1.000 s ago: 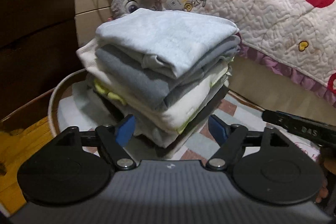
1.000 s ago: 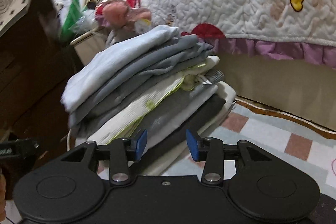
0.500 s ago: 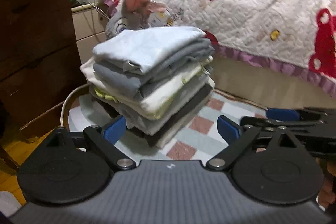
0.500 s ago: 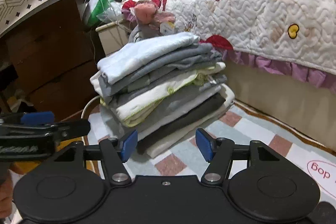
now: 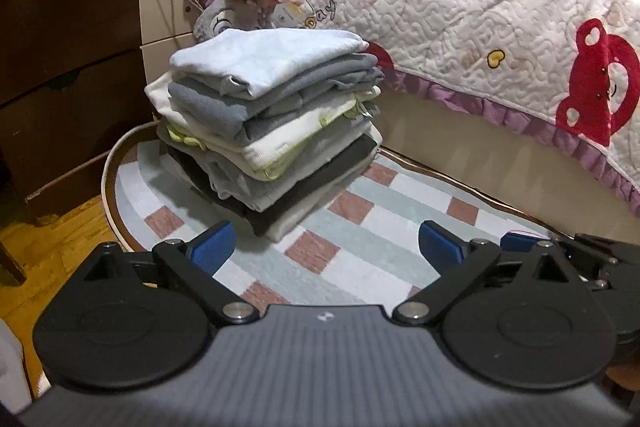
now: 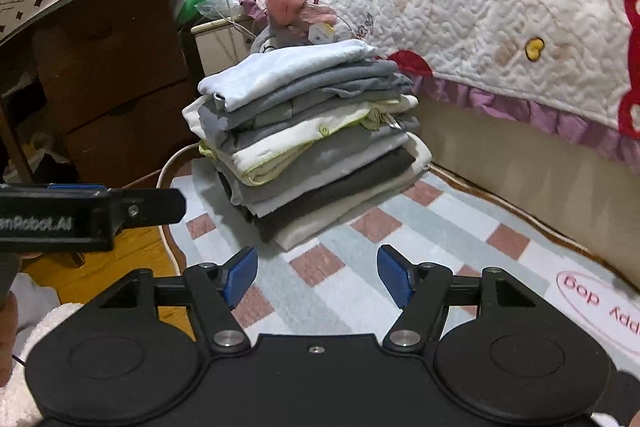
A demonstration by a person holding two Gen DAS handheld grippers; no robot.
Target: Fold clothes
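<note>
While both tools are hanging back from it, we are looking at a tall stack of folded cotton garments point(image 5: 268, 131), sitting at about eleven o'clock on the pale checked rug point(image 5: 360, 247), just beside the bed under the white quilted bear-print cover point(image 5: 480, 27). We are judging the stack to be leaning: its upper layers are overhanging toward the dark wooden drawer unit point(image 5: 68, 67), so a nudge could be toppling it. The light blue folded top point(image 5: 268, 55) is lying flat, edges fairly square. Our left gripper point(image 5: 324, 247) is standing wide apart, holding nothing; our right gripper point(image 6: 318, 277) is likewise spread and empty.
</note>
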